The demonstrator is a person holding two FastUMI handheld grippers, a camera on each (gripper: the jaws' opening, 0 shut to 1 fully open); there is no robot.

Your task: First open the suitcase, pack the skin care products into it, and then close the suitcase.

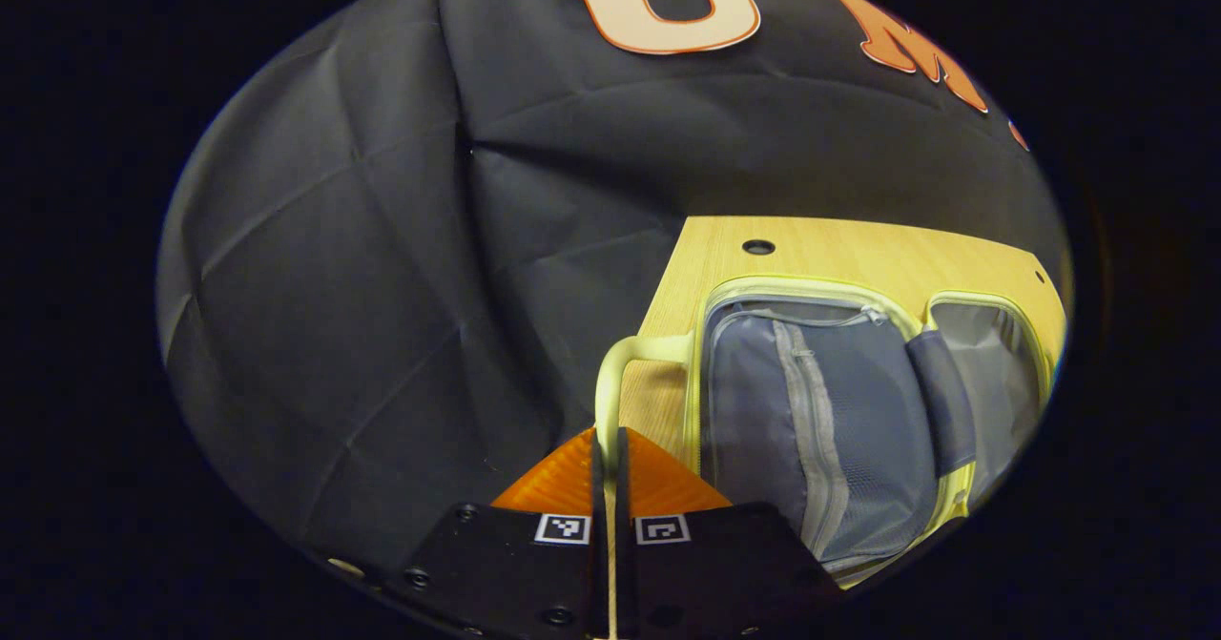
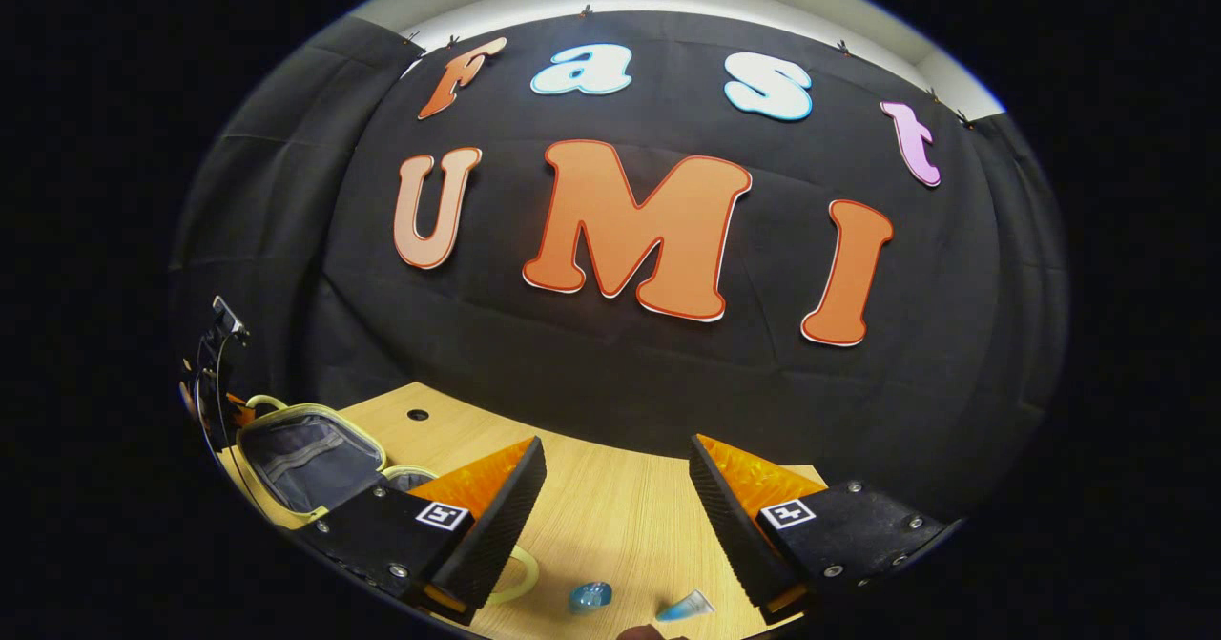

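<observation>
Here, by view:
Left gripper (image 1: 610, 449): fingers pressed together on the pale yellow handle (image 1: 620, 373) of the suitcase (image 1: 820, 411), pinching the loop between them.
Suitcase: lies open on the wooden table (image 1: 820, 249), grey lining and a zipped mesh pocket facing up (the second half sits at the far right, partly cut off).
Right gripper (image 2: 618, 506): fingers spread wide, nothing between them, above the table.
Skin care items: a small blue bottle (image 2: 590, 596) and a small tube (image 2: 687, 607) lie on the table near the right gripper, well apart from the suitcase.
</observation>
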